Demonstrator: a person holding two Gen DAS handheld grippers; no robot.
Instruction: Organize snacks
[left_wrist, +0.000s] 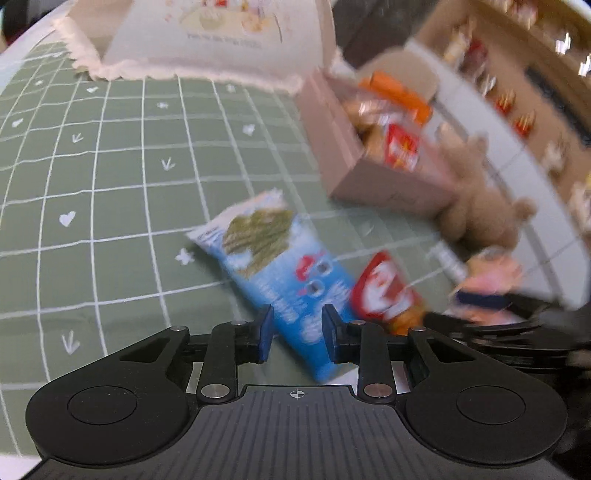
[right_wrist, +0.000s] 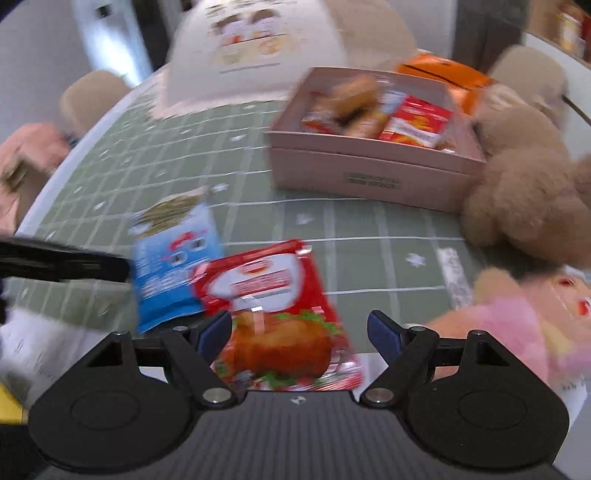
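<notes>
A blue seaweed-snack packet (left_wrist: 280, 266) lies flat on the green gridded tablecloth (left_wrist: 110, 184). My left gripper (left_wrist: 298, 334) hovers over the packet's near end, its narrowly parted jaws straddling it, with no clear press by the pads. A red chicken-picture packet (right_wrist: 273, 295) lies beside the blue packet (right_wrist: 173, 269), overlapping its edge. My right gripper (right_wrist: 300, 332) stands open, wide, over the red packet's near end. The pink box (right_wrist: 369, 173) further back holds several snack packs. The left gripper's black body (right_wrist: 66, 264) shows at the left edge of the right wrist view.
A brown teddy bear (right_wrist: 524, 192) sits right of the box, a pink plush toy (right_wrist: 517, 325) in front of it. A large cream fabric bag (right_wrist: 251, 48) stands at the back, an orange box (right_wrist: 443, 74) behind the pink one. Shelves (left_wrist: 517, 110) line the right side.
</notes>
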